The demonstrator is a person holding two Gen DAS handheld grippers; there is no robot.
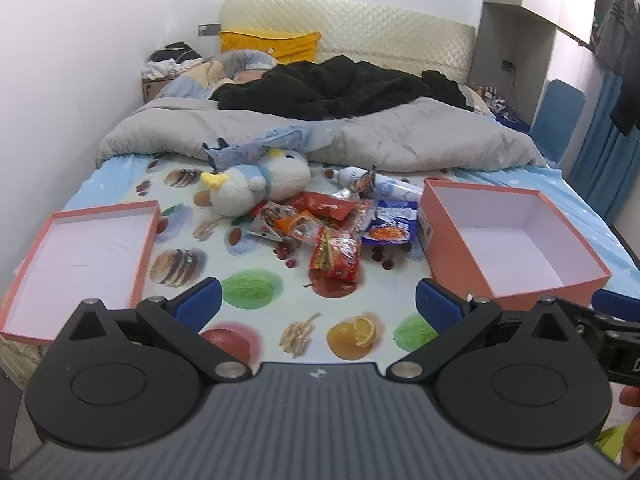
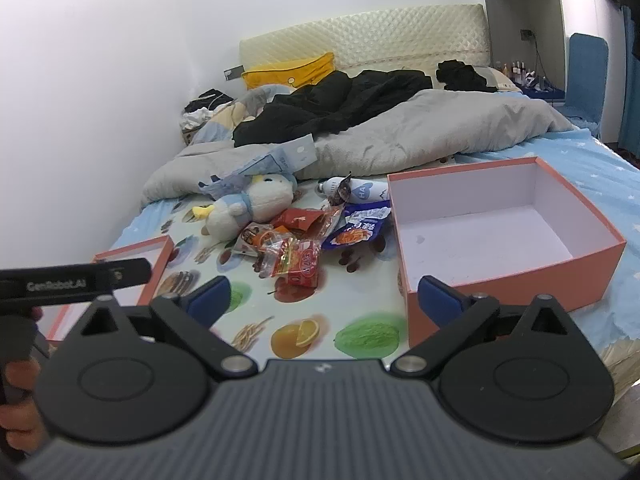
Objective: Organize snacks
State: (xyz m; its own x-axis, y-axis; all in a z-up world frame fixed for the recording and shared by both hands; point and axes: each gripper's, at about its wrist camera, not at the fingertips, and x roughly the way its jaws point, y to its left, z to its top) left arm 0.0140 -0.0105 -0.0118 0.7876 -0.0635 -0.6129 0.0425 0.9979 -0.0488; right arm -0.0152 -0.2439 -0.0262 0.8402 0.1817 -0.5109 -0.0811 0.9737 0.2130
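Note:
A pile of snack packets (image 1: 328, 224) lies in the middle of the bed, mostly red and orange, with a blue packet (image 1: 390, 226) at its right; the pile also shows in the right wrist view (image 2: 304, 240). An empty salmon-pink box (image 1: 516, 240) stands to the right (image 2: 496, 236), and its shallow lid (image 1: 80, 256) lies to the left (image 2: 136, 264). My left gripper (image 1: 318, 304) is open and empty, short of the pile. My right gripper (image 2: 324, 300) is open and empty, beside the box's near corner.
A plush penguin (image 1: 256, 180) and a white bottle (image 1: 352, 174) lie behind the snacks. A grey quilt (image 1: 320, 136) and black clothes (image 1: 328, 88) cover the far half of the bed. The wall is at the left; a blue chair (image 1: 560, 116) stands at the right.

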